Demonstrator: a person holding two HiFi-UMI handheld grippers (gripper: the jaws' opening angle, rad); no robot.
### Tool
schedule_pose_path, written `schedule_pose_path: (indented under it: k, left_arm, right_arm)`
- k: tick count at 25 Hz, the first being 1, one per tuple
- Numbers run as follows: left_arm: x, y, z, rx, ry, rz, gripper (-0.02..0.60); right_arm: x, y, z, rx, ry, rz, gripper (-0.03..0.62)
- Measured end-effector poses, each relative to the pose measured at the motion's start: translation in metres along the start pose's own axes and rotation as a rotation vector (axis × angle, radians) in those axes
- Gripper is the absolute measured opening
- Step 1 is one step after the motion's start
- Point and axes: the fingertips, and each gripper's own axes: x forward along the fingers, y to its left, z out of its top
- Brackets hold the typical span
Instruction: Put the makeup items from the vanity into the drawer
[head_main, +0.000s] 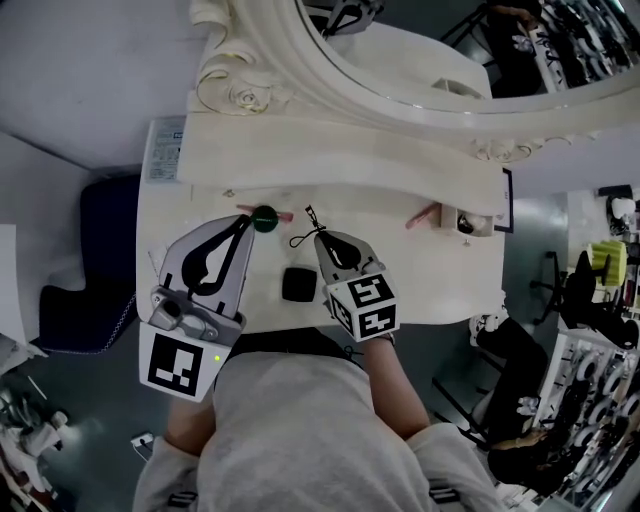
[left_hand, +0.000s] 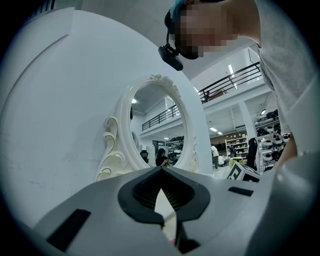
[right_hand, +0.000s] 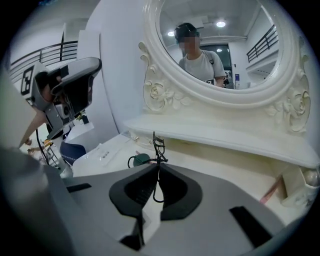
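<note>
**Step in hand (judged):** transfer of one item to the drawer, with the rest not yet collected.

**Right gripper**: closed on an eyelash curler. Pinched at its thin middle, with the head upright above the jaw tips and the finger loop hanging in the hollow between the jaws. Held over the white table, in front of the mirror. Contact between curler and table: not determinable.

**Left gripper**: jaws drawn together, with nothing between them. Positioned just beside a green round pot resting against a pink stick.

**Left on the table:**
- A black square compact near the front edge, between the two grippers.
- A second pink stick and a small jar, well to the right below the mirror shelf.

**Drawer:** not identifiable in any view. Probably under the front edge, hidden by the person's body.

**Next move (advised):**
- Maintain the clamp on the curler.
- Draw the right gripper back toward the front edge.
- If the drawer is closed, open it with the free left gripper first.
- Lower the curler inside, and part the jaws only once it is over the drawer floor.
- Expect the thin wire frame to swivel in the grip, so move slowly.
</note>
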Motion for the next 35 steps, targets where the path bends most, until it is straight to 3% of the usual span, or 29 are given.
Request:
schedule_pose_path:
  k: [20,26,35]
  left_arm:
    - [0.003,-0.031,0.008,0.012,0.040,-0.054,0.011]
    - [0.002,-0.037,0.011,-0.029,0.054,-0.057,0.011]
    - [0.002,-0.048,0.015,-0.026,0.047,-0.105,0.011]
  right_arm:
    - [-0.084,0.005,0.068,0.005,-0.364,-0.030,0.029]
    - [-0.112,0.008,0.086,-0.002,-0.466,-0.048,0.029]
    - [-0.137,0.016,0.102,-0.041,-0.548,-0.080,0.029]
